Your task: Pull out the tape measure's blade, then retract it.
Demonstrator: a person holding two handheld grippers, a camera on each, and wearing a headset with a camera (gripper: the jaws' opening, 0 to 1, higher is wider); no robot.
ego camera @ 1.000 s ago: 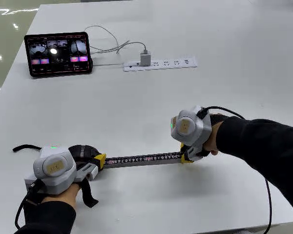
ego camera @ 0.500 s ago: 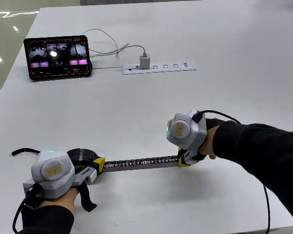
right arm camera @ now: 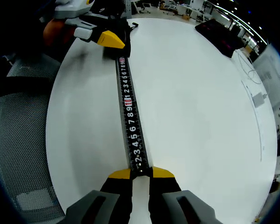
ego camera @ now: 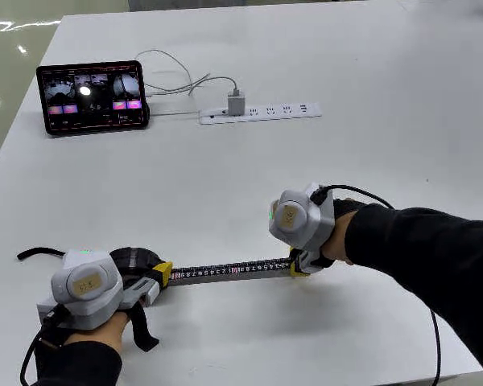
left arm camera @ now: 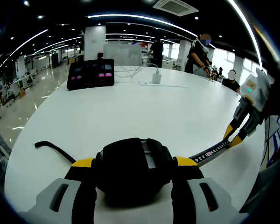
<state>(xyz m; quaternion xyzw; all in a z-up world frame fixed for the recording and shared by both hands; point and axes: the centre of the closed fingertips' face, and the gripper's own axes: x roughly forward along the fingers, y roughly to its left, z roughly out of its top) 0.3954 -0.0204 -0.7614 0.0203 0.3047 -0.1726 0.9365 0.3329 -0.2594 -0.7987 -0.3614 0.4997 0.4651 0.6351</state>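
Left gripper [ego camera: 150, 271] clamps tape measure case [ego camera: 129, 257]; right gripper [ego camera: 295, 268] pinches extended blade [ego camera: 225, 270] end on table [ego camera: 225, 177].

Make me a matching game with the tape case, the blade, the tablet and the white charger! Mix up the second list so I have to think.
Things:
1. tape case
2. blade
3. tablet
4. charger

Places or states:
A. plugged into the power strip
B. clamped in the left gripper
C. far left in the head view, screen lit
D. stretched out flat, its end pinched by the right gripper

Pairs: 1-B, 2-D, 3-C, 4-A
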